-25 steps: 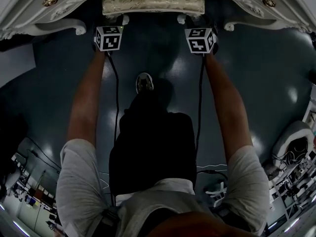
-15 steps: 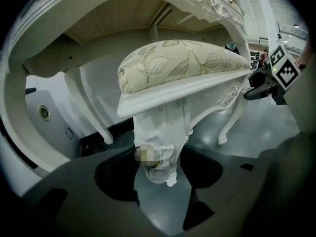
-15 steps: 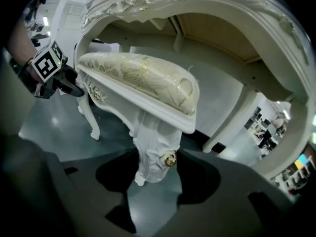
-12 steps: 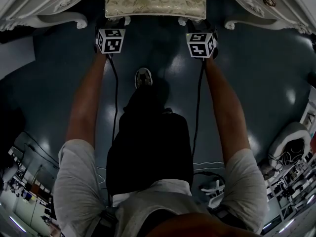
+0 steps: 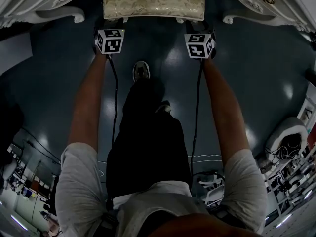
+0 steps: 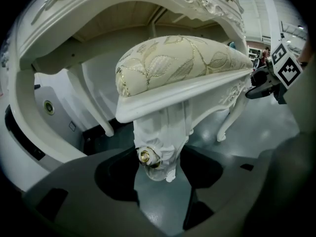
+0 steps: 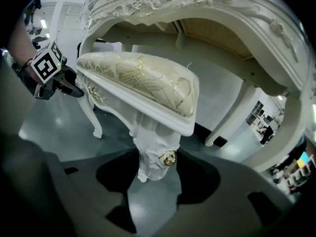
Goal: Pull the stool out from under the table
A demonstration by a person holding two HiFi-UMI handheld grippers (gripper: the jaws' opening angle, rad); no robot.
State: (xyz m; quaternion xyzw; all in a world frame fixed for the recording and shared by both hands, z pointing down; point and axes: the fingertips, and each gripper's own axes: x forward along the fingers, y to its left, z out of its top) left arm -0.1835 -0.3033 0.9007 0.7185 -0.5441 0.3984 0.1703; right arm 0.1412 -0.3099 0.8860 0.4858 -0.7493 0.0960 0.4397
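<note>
The stool has a cream, leaf-patterned cushion on a white carved frame, and it pokes out from under the white ornate table. My left gripper is shut on the stool's front left leg, which sits between the dark jaws of the left gripper. My right gripper is shut on the front right leg, seen between the jaws of the right gripper. Each leg carries a gold knob. The table top arches over the stool's cushion.
The person's legs and one shoe stand on the dark glossy floor between the two arms. Cables run back from both grippers. A white rounded object lies at the right, and workshop clutter fills the lower corners. Table legs flank the stool.
The stool has slid out toward the person, so more of its cushion shows beyond the table edge. Both grippers kept hold of the legs and came back with it.
</note>
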